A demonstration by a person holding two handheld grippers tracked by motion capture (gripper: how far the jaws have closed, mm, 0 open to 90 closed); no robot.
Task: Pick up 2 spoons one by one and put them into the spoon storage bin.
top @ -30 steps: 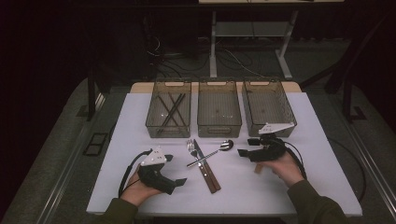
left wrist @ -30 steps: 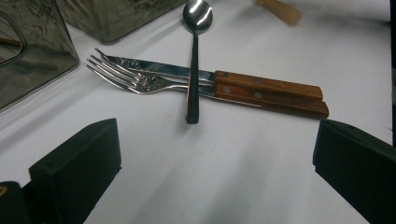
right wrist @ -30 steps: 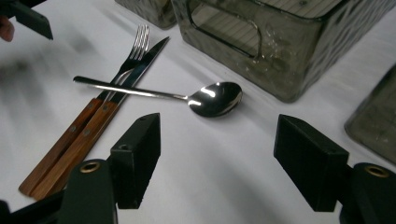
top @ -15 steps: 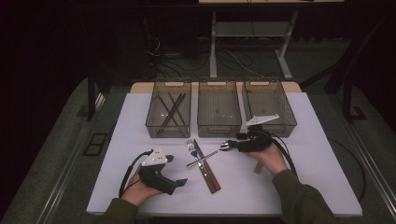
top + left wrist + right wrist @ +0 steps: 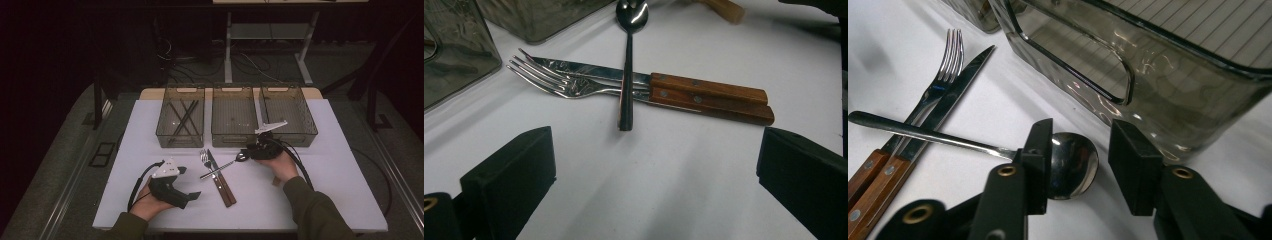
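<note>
We see the right gripper [image 5: 246,155] low over the white table [image 5: 325,170], its jaws just closing around the bowl of the spoon [image 5: 1068,162], one pad at the rim, the other not yet touching. The spoon lies across the fork [image 5: 205,159] and knife [image 5: 220,177] before the middle bin [image 5: 235,137]. The left gripper [image 5: 192,196] rests wide open, holding nothing.

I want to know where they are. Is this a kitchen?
Probably not; it looks like a lab or workshop. A white table stands in a dark room, cables trail on the floor behind it, and three plastic bins wait for the spoon, fork and knife.
</note>
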